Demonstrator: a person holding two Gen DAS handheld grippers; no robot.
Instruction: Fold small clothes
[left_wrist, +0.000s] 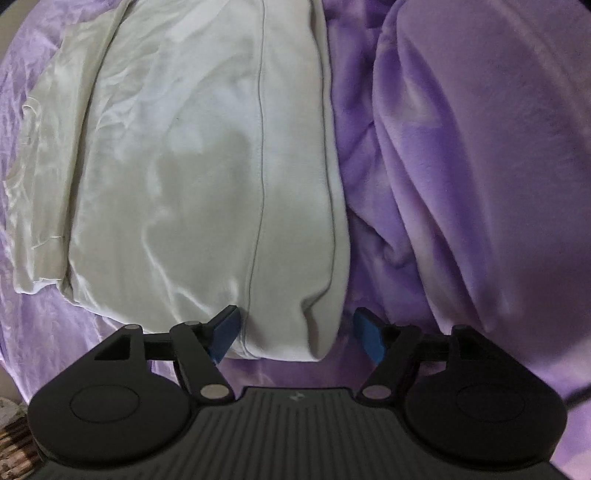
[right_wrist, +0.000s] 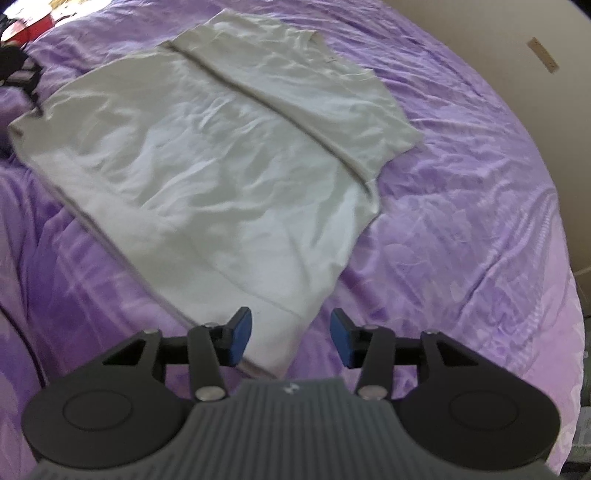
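Shirt (right_wrist: 207, 155): pale, wrinkled cotton, partly folded, long axis running away from both grippers
Bedspread (right_wrist: 461, 206): purple, glossy
Left gripper (left_wrist: 295, 332): fingers spread
Right gripper (right_wrist: 291, 334): fingers spread

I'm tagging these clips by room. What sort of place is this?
Probably a bedroom: a pale cream shirt lies on a shiny purple bedspread, with a fleecy lilac blanket bunched alongside.

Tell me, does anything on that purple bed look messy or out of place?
Only slightly: the pale cream garment is creased and lies askew on the rumpled purple bedcover, one side panel folded over unevenly. Both claws, left and right, are open at its near hem.
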